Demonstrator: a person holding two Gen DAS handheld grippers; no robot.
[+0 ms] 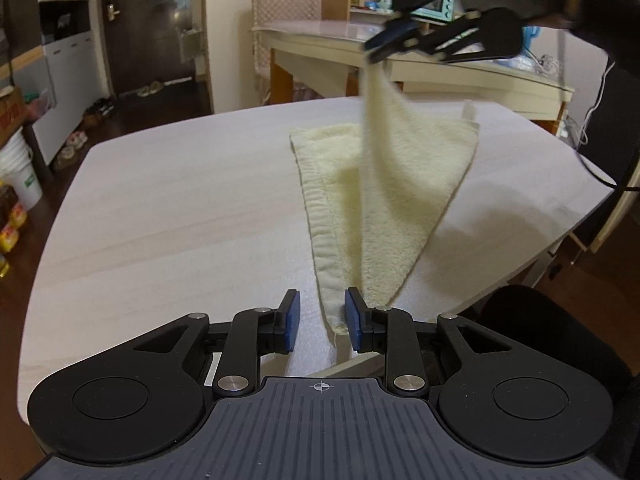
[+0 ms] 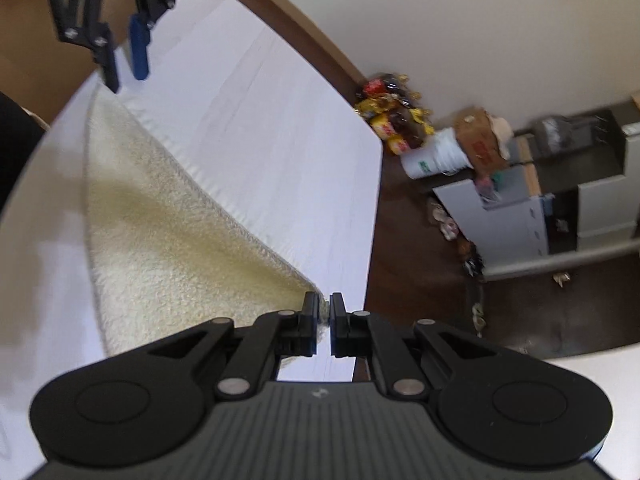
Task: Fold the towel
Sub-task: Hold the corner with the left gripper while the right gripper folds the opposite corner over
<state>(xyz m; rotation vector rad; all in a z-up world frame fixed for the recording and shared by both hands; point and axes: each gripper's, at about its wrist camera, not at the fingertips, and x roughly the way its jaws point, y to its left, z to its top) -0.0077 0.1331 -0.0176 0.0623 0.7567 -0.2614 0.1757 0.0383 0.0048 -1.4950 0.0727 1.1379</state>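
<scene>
Right gripper (image 2: pixel 324 312) pinches towel (image 1: pixel 384 200) corner, lifted above table (image 1: pixel 160 220); left gripper (image 1: pixel 322 320) parted, unclamped beside near corner (image 1: pixel 336 322); risk: near corner drags, fold lands skewed.

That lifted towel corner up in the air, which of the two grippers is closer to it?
Right. The right gripper is shut on the raised corner of the towel, holding it above the table. The left gripper sits low at the towel's near corner, jaws apart.
</scene>
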